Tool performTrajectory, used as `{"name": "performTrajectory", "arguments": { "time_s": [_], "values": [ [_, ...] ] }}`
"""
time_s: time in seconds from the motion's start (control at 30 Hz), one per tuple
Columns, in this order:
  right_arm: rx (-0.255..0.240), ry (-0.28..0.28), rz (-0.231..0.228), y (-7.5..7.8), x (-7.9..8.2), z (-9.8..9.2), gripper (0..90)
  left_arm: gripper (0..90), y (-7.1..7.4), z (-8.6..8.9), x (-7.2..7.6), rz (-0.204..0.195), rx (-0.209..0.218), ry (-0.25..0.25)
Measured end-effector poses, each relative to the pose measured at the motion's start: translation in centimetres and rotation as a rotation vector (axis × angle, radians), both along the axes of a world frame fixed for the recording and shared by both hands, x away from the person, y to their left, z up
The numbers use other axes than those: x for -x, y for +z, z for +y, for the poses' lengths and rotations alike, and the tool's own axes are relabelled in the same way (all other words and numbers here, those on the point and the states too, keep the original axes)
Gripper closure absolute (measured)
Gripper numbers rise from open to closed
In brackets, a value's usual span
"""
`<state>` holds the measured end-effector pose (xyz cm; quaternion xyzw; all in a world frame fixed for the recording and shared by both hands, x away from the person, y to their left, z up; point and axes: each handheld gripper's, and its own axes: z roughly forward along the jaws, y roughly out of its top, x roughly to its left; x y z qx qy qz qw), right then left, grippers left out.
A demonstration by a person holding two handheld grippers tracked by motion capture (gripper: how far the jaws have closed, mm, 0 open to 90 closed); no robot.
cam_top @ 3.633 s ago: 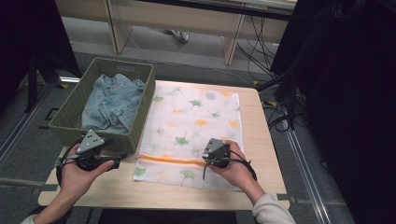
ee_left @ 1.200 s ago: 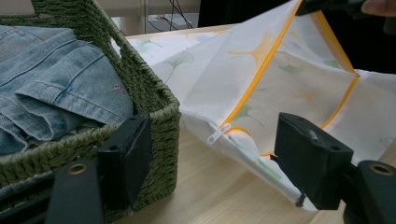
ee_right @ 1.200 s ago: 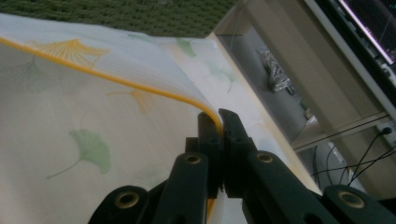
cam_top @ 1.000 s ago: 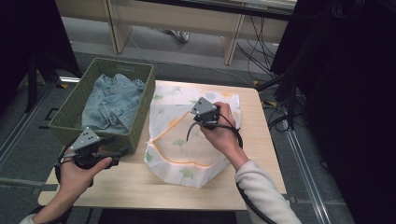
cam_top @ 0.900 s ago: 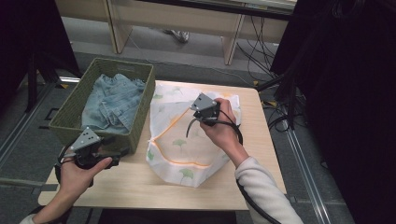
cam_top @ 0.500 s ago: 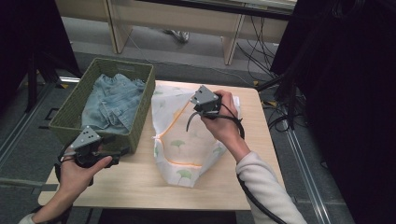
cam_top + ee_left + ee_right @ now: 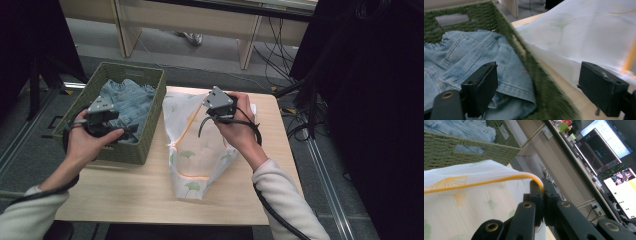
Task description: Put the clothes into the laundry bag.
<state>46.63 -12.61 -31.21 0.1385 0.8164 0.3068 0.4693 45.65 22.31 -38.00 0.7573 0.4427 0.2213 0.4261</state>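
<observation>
High view: right gripper [image 7: 216, 106], clamped on the mesh laundry bag's [image 7: 197, 150] orange rim, lifts it open mid-table; left gripper [image 7: 107, 121], jaws just opened and empty, hovers above jeans [image 7: 125, 102] in the left basket [image 7: 131, 150].

The left gripper [image 7: 131, 131] is raised, its jaws wide apart, just opened further, with nothing between them. The right gripper [image 7: 542, 195] is lifted, its jaws pinched together.

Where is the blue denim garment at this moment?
In the high view the denim garment lies inside the green woven basket at the table's left side, under the left claw and beside the leaf-printed mesh bag.
</observation>
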Motion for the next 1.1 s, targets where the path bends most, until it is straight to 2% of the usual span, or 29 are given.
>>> {"name": "performTrajectory", "arguments": {
  "time_s": [0.1, 0.23, 0.33, 0.4, 0.57, 0.7, 0.77, 0.93, 1.03, 1.1],
  "values": [
    [0.002, 0.002, -0.007, 0.2, 0.0, 0.0, 89.2, 15.2, -0.1, 0.1, -3.1, 0.062, -0.045, 0.021],
    [-0.013, -0.005, -0.006, 0.3, 0.0, -0.2, 89.1, 15.0, -0.7, 0.0, -6.7, 0.191, -0.136, 0.004],
    [-0.009, -0.005, -0.006, 0.4, -0.1, -0.3, 89.1, 15.0, -1.8, -0.1, -8.7, 0.274, -0.146, 0.008],
    [-0.006, -0.006, -0.004, 0.5, -0.1, -0.3, 89.1, 15.1, -2.5, -0.2, -9.6, 0.311, -0.181, 0.012],
    [-0.001, -0.006, -0.006, 0.6, 0.0, -0.1, 89.1, 15.0, -4.0, -0.6, -10.9, 0.356, -0.238, 0.036],
    [0.000, -0.003, -0.004, 0.7, 0.0, 0.0, 89.0, 14.7, -5.0, -1.1, -11.5, 0.396, -0.258, 0.015],
    [0.000, -0.004, -0.002, 0.6, 0.0, 0.0, 89.0, 14.7, -5.5, -1.3, -11.7, 0.409, -0.287, 0.016],
    [0.008, 0.001, -0.004, 0.5, -0.1, 0.0, 89.0, 14.3, -6.6, -1.4, -12.2, 0.430, -0.363, 0.042],
    [0.014, 0.001, 0.001, 0.4, -0.1, 0.0, 88.9, 10.4, -7.1, -1.3, -12.5, 0.419, -0.427, 0.049],
    [0.010, 0.003, 0.004, 0.3, -0.2, 0.0, 88.9, 8.4, -7.1, -1.2, -12.5, 0.417, -0.418, 0.045]
  ]
}}
